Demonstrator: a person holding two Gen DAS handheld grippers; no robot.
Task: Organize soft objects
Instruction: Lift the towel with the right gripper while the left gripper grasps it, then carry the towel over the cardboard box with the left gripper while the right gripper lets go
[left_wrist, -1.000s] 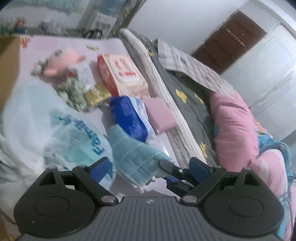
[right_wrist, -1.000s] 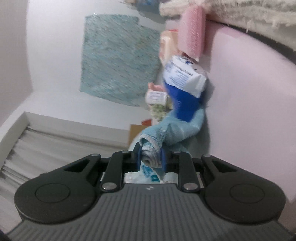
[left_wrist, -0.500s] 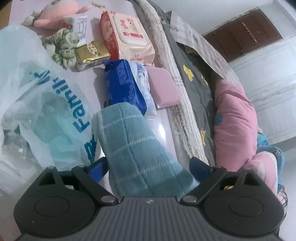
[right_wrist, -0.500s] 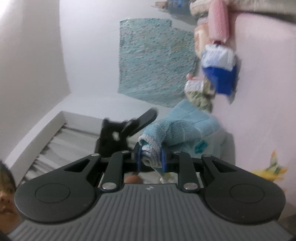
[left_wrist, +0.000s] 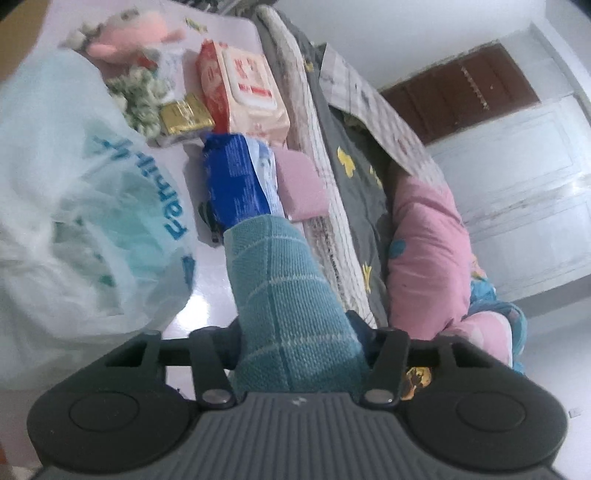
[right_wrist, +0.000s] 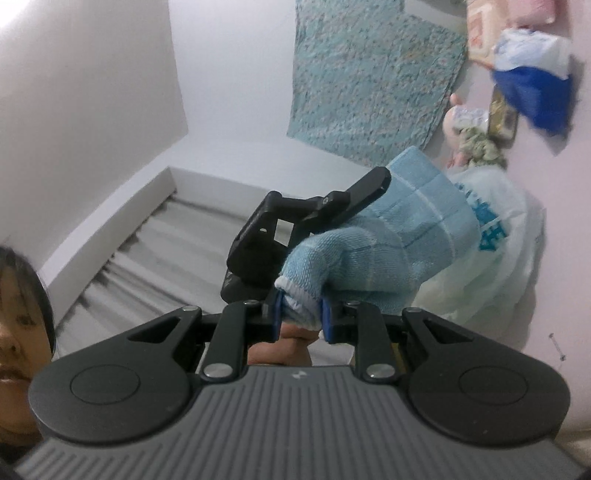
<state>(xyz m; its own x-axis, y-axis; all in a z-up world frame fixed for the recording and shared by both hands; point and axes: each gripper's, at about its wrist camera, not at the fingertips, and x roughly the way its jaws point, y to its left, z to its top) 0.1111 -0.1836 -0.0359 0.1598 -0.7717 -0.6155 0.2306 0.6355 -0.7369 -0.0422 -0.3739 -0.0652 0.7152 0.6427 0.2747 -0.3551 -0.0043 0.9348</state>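
While held taut, teal waffle-weave towel (left_wrist: 291, 295) w/ pale grid lines, left tongs (left_wrist: 301, 343) just closing on it, right tongs (right_wrist: 300, 317) clamping rolled end.

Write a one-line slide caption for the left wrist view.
Left gripper, jaws just closing around a blue towel, above a table with a plastic bag and packets.

Pale pink table (left_wrist: 221, 291) carries blue packet (left_wrist: 232, 184), wipes (left_wrist: 243, 88) (plush (left_wrist: 125, 33) behind).

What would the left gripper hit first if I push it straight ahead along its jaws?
The teal towel, already between the left gripper's jaws, which just closed in on it. Beyond that, probably the blue packet, though depth is unclear.
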